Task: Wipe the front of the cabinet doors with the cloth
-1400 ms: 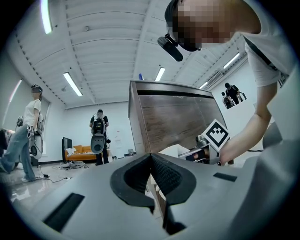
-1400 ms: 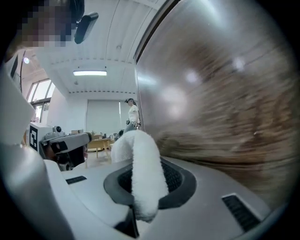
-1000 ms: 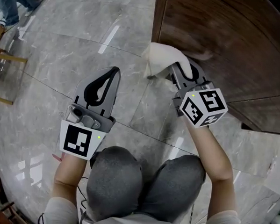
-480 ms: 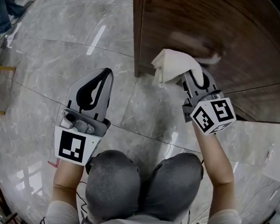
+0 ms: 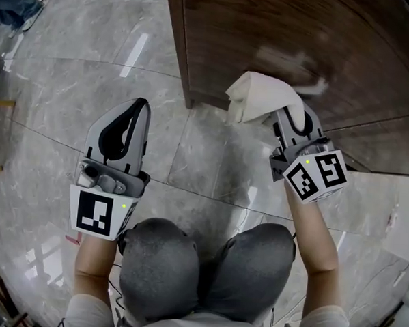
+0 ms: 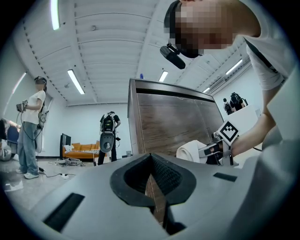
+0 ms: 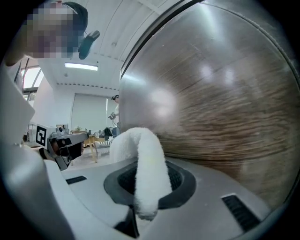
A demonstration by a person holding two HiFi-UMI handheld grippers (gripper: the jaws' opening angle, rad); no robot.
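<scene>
Cloth [image 5: 259, 97] first: the white towel is pinched in your right gripper [image 5: 289, 117], whose jaws are closed on one fold of it. In the right gripper view it rises out of the pads, arches over and droops to the left in a thick roll. From the head view its free bulk bunches beyond the jaw tips and to their left, low against the dark wood-grain cabinet front [image 5: 300, 41] and just right of its near corner. Whether it presses on the wood can't be judged from these views. Your left gripper [image 5: 128, 118] hangs over the grey marble floor [image 5: 72, 70], left of the cabinet and well apart from the cloth, its jaws brought together with nothing between the pads. Print in view amounts to black-and-white square patterns on the marker cubes [image 5: 317, 175], one per gripper. The count: one cloth, one cabinet, two grippers, two marker cubes, and in the left gripper view one person [image 6: 33, 126] standing at far left, another [image 6: 108, 133] farther back, and one orange sofa [image 6: 82, 150].
</scene>
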